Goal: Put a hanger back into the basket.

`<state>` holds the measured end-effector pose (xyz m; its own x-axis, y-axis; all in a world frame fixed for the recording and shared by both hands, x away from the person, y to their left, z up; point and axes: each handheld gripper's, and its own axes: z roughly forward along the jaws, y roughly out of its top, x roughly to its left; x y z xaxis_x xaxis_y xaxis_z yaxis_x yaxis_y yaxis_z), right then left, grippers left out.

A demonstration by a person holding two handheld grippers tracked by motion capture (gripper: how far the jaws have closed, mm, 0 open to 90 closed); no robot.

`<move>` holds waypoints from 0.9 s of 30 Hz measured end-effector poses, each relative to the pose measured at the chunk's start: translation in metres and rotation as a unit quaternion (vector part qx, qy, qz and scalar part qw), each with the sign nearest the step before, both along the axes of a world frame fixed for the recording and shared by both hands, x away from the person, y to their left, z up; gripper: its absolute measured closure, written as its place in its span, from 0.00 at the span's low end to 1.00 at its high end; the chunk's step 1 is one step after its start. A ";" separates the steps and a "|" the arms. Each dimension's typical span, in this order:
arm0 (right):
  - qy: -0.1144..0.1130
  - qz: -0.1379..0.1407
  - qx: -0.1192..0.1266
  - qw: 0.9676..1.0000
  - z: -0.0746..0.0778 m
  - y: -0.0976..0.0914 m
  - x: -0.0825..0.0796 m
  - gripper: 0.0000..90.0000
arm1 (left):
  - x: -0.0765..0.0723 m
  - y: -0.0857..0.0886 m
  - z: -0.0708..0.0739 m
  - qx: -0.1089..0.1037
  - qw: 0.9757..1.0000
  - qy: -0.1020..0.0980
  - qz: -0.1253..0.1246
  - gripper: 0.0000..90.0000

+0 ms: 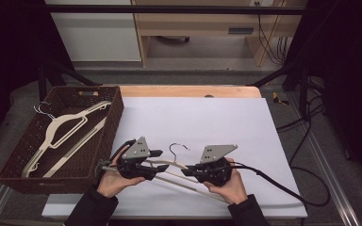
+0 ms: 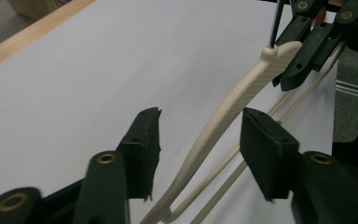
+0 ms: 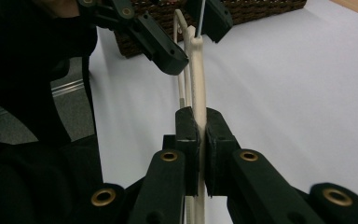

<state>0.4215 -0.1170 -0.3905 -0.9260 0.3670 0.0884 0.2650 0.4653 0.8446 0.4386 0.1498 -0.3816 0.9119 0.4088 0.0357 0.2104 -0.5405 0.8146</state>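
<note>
A cream plastic hanger (image 1: 170,164) with a thin metal hook (image 1: 178,148) is held just above the white sheet near the front edge. My right gripper (image 1: 188,171) grips one shoulder of it; in the right gripper view its pads (image 3: 201,123) are pressed on the hanger's arm (image 3: 198,79). My left gripper (image 1: 158,161) straddles the other shoulder. In the left gripper view the hanger's arm (image 2: 228,107) runs between its jaws (image 2: 200,126), with a gap on both sides. The right gripper (image 2: 307,46) shows farther along the hanger, near the hook.
A dark woven basket (image 1: 114,123) stands at the left with two cream hangers (image 1: 61,132) lying in it. The white sheet (image 1: 207,122) covers most of the wooden table (image 1: 188,91). A black cable (image 1: 283,186) trails right from the right gripper.
</note>
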 end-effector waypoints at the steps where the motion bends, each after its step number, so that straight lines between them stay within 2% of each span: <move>1: 0.001 0.002 0.001 1.000 0.000 0.000 0.000 0.96 | 0.000 0.000 0.000 0.000 1.000 0.000 0.000 0.60; 3: -0.001 0.004 -0.003 1.000 -0.001 0.000 0.000 0.97 | -0.001 -0.001 -0.002 0.000 1.000 0.006 -0.010 0.67; 9: 0.003 0.006 -0.011 1.000 -0.003 0.002 0.001 0.96 | -0.003 -0.002 -0.002 0.035 0.999 0.001 -0.015 0.75; 11: -0.005 -0.008 -0.014 1.000 -0.004 0.002 0.001 0.92 | -0.005 -0.004 -0.003 0.040 0.999 0.004 -0.013 0.79; 14: -0.033 -0.047 -0.026 0.998 -0.003 0.001 0.002 0.83 | -0.006 -0.006 -0.003 0.042 0.999 0.014 -0.024 0.86; 15: -0.036 -0.053 -0.028 0.998 -0.003 0.000 0.002 0.82 | -0.007 -0.007 -0.003 0.035 0.999 0.019 -0.021 0.87; 17: -0.040 -0.064 -0.032 0.997 -0.004 0.001 0.002 0.78 | -0.007 -0.007 -0.002 0.049 0.998 0.013 -0.029 0.89; 20: -0.061 -0.083 -0.030 0.994 -0.006 0.003 0.002 0.68 | -0.010 -0.008 -0.002 0.025 0.998 0.036 -0.036 0.94; 22: -0.075 -0.094 -0.025 0.992 -0.007 0.002 0.002 0.62 | -0.012 -0.010 -0.001 0.019 0.999 0.036 -0.034 0.96; 24: -0.075 -0.103 -0.014 0.992 -0.006 0.000 0.003 0.58 | -0.012 -0.009 0.001 0.016 0.999 0.033 -0.023 0.96; 27: -0.082 -0.120 0.011 0.989 -0.002 -0.007 0.003 0.52 | -0.010 -0.002 0.003 0.008 1.000 0.029 0.004 0.96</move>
<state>0.4244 -0.1243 -0.3927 -0.8153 0.5773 -0.0447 0.2248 0.3868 0.8944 0.4281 0.1476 -0.3785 0.9097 0.4151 -0.0109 0.2610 -0.5511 0.7925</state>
